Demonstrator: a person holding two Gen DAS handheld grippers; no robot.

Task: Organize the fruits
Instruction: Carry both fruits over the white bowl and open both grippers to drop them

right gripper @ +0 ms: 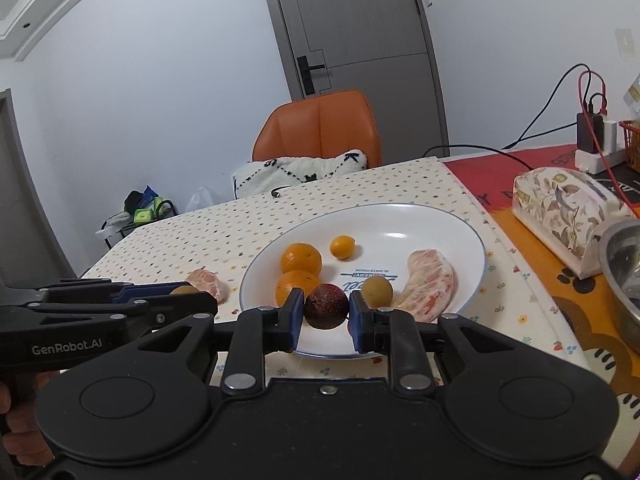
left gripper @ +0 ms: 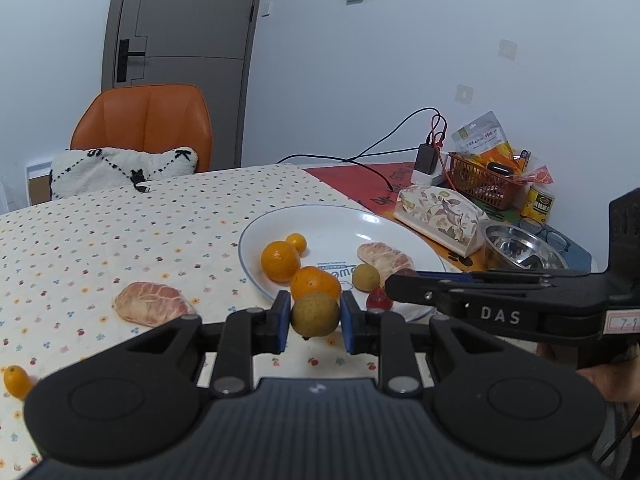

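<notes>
My left gripper [left gripper: 315,315] is shut on a yellow-green round fruit [left gripper: 315,314], held just before the near rim of the white plate [left gripper: 340,220]. My right gripper [right gripper: 325,307] is shut on a dark red strawberry [right gripper: 326,306] over the plate's near edge [right gripper: 460,232]. On the plate lie two oranges [right gripper: 301,259], a kumquat [right gripper: 342,247], a small yellow-green fruit [right gripper: 377,291] and a peeled pomelo segment [right gripper: 430,282]. Another pomelo segment [left gripper: 152,304] and a kumquat [left gripper: 17,381] lie on the tablecloth left of the plate.
A floral tissue box [left gripper: 440,212], a steel bowl [left gripper: 524,248], glasses, a red basket [left gripper: 484,178] with snacks and a charger with cables stand at the right. An orange chair [left gripper: 144,124] with a cushion stands behind the table.
</notes>
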